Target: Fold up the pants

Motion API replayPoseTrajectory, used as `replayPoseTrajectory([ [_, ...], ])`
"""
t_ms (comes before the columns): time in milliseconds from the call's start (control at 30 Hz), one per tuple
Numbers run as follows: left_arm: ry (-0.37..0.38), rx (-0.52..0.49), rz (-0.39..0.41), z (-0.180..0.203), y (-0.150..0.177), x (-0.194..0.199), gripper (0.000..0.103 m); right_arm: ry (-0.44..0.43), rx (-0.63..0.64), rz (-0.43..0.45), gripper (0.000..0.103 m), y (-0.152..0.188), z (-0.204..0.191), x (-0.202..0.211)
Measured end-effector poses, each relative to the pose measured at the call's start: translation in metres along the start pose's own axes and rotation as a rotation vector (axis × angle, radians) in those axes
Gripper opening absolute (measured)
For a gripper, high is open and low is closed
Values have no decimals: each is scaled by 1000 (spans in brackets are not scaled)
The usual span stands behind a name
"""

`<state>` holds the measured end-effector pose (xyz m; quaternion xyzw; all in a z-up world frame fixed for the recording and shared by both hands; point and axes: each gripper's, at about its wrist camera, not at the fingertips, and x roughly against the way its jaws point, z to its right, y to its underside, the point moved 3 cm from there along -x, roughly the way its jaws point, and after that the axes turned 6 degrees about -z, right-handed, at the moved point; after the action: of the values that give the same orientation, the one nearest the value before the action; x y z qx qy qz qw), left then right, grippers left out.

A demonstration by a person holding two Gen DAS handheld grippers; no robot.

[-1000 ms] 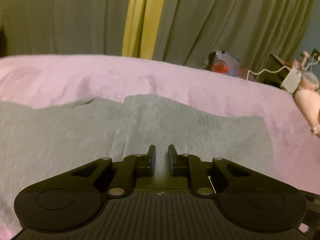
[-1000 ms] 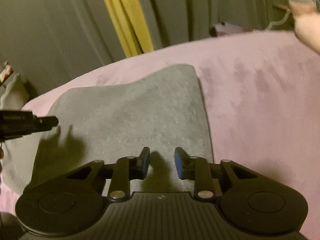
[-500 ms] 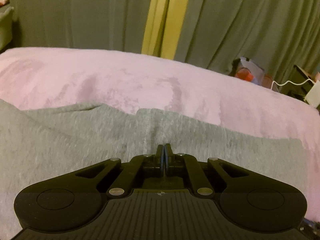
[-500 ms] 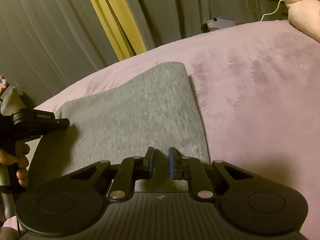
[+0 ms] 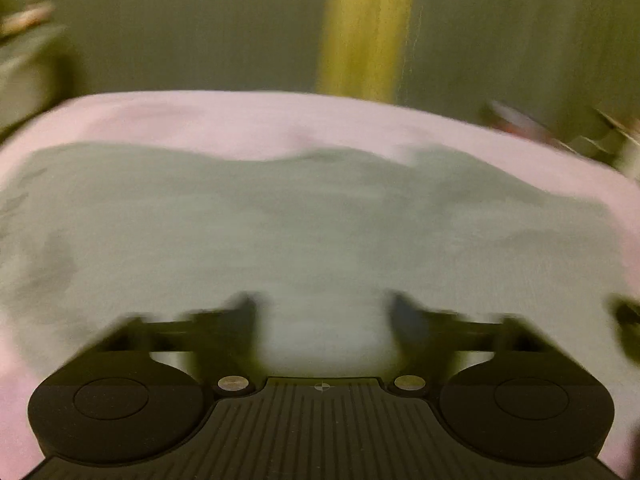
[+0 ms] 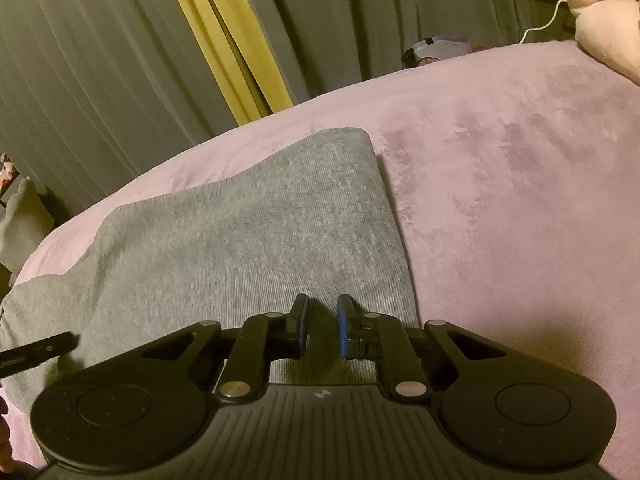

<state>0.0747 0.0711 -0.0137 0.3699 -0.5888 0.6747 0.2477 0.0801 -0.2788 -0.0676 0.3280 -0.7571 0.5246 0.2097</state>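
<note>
The grey pants point(image 6: 248, 232) lie folded flat on the pink blanket point(image 6: 500, 200). In the left wrist view the pants point(image 5: 312, 232) fill the middle, blurred by motion. My left gripper point(image 5: 324, 312) is wide open and empty just above the fabric. My right gripper point(image 6: 322, 320) is open with a narrow gap and holds nothing, over the near right part of the pants. The tip of the left gripper point(image 6: 40, 350) shows at the left edge of the right wrist view.
Grey-green curtains with a yellow strip point(image 6: 224, 36) hang behind the bed. A pink plush toy point(image 6: 604, 28) lies at the far right with a white cable point(image 6: 540, 26) beside it. Small clutter point(image 6: 436, 50) sits past the bed's far edge.
My left gripper was shut half a second ago and has opened wide while moving fast. My right gripper has stayed narrowly open over the pants.
</note>
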Motion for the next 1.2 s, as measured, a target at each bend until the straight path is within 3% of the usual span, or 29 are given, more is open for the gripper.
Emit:
replayPoseTrajectory([
  [33, -22, 78, -8, -18, 0, 1, 82, 3, 4, -1, 14, -1, 0, -1],
  [133, 10, 361, -33, -67, 5, 0, 82, 7, 12, -3, 14, -2, -1, -1],
  [200, 34, 479, -27, -89, 7, 4, 79, 4, 13, -5, 16, -2, -1, 0],
  [333, -75, 459, 33, -112, 3, 14, 84, 10, 32, -9, 20, -1, -4, 1],
  [433, -73, 537, 39, -138, 8, 14, 84, -18, 50, -15, 40, 0, -7, 2],
  [500, -67, 582, 46, -153, 9, 13, 84, -39, 79, -21, 59, 0, -10, 3],
  [633, -145, 636, 45, -179, 11, 8, 92, -19, 193, -44, 81, 4, -29, 0],
  [700, -122, 703, 11, -197, 14, -1, 92, -5, 246, -59, 90, 7, -37, -4],
  [833, -82, 754, 27, -217, 12, -11, 93, 30, 327, -84, 99, 11, -49, -12],
  [1000, -129, 639, 63, -223, 0, -29, 98, 44, 343, -88, 99, 13, -49, -15],
  [1200, -80, 693, 140, -238, -2, -34, 102, 32, 325, -85, 99, 12, -46, -13],
])
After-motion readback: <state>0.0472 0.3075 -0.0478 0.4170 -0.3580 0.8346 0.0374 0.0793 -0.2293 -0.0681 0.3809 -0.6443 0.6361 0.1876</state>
